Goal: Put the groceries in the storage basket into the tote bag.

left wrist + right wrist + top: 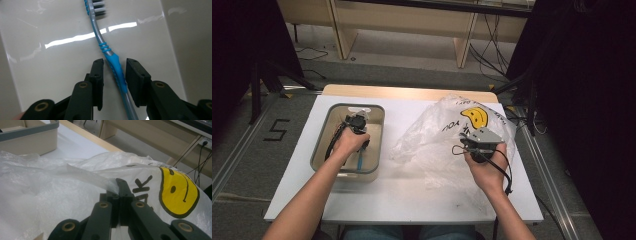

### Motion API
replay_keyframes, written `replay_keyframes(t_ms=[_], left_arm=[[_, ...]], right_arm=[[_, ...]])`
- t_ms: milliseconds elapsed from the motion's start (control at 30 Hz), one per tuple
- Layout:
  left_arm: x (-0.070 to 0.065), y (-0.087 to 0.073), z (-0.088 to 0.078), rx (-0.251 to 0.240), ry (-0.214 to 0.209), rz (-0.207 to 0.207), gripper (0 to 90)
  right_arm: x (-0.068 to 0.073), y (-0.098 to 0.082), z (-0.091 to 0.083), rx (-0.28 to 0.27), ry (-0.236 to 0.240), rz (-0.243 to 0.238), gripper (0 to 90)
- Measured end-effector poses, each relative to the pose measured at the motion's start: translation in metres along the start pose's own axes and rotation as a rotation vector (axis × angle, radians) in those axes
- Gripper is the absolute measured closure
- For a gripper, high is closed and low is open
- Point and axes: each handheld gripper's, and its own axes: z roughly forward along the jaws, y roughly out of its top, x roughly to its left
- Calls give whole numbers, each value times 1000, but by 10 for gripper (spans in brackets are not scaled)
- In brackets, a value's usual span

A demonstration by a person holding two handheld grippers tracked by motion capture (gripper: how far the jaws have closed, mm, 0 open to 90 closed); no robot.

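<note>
A blue and silver toothbrush [100, 35] lies on the bottom of a beige tub [323, 147] at the left of the white table. My left gripper [114, 67] reaches down into the tub, and its jaws stand on either side of the blue grip section with small gaps showing. From the high view the brush handle [360, 162] pokes out below the left gripper [357, 127]. At the right lies a crumpled clear plastic bag [432, 135] with a yellow smiley face. My right gripper [120, 185] is shut on a fold of the plastic bag [50, 202].
The tub's grey rim [30, 130] lies beyond the bag in the right gripper view. The white table [402, 200] has bare surface along its front edge and between tub and bag. A wooden strip [412, 92] borders its far edge.
</note>
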Motion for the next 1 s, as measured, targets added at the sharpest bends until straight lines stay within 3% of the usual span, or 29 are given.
replay_keyframes(t_ms=[633,1000], left_arm=[[5,5,0,43,9,-4,790],[5,5,0,52,29,30,803]], right_arm=[[0,0,0,-1,1,0,900],[0,0,0,-1,1,0,900]])
